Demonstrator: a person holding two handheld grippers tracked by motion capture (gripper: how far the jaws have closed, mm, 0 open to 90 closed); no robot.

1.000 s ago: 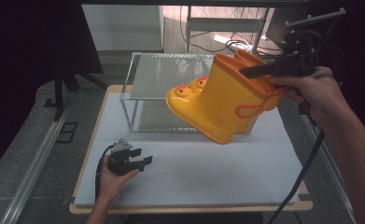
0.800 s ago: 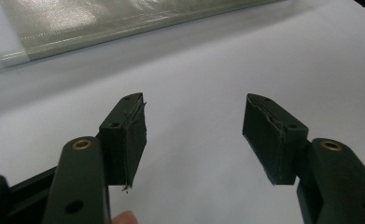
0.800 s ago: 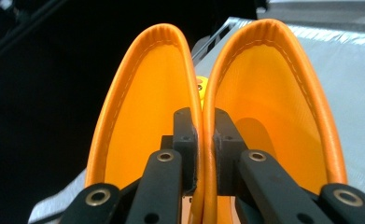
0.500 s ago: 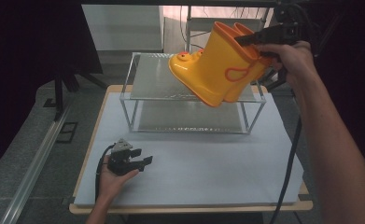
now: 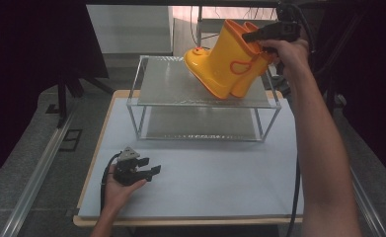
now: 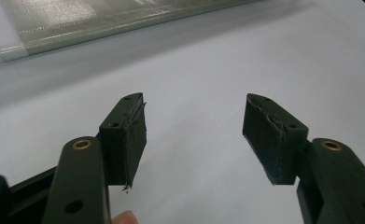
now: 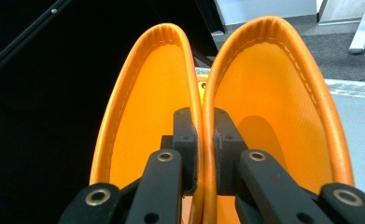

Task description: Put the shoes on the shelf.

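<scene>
Two yellow boots [image 5: 225, 61], adjoining cuffs pinched by right tool [image 5: 259, 35]: lower level onto rack [image 5: 180, 89] top, heels toward 3 o'clock, before releasing; left tool [image 5: 148, 170] open on worktop [image 5: 220, 192].

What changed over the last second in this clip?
The right gripper, shut on the pair of yellow rubber boots, carried them from the front of the clear two-tier shelf up over its top tier. The left gripper stayed open on the white table mat.

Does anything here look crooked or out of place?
Yes: the yellow boots sit tilted over the rack's top shelf, heels raised. The right gripper pinches both boots' inner walls together, one jaw inside each. The left gripper rests open on the table.
</scene>
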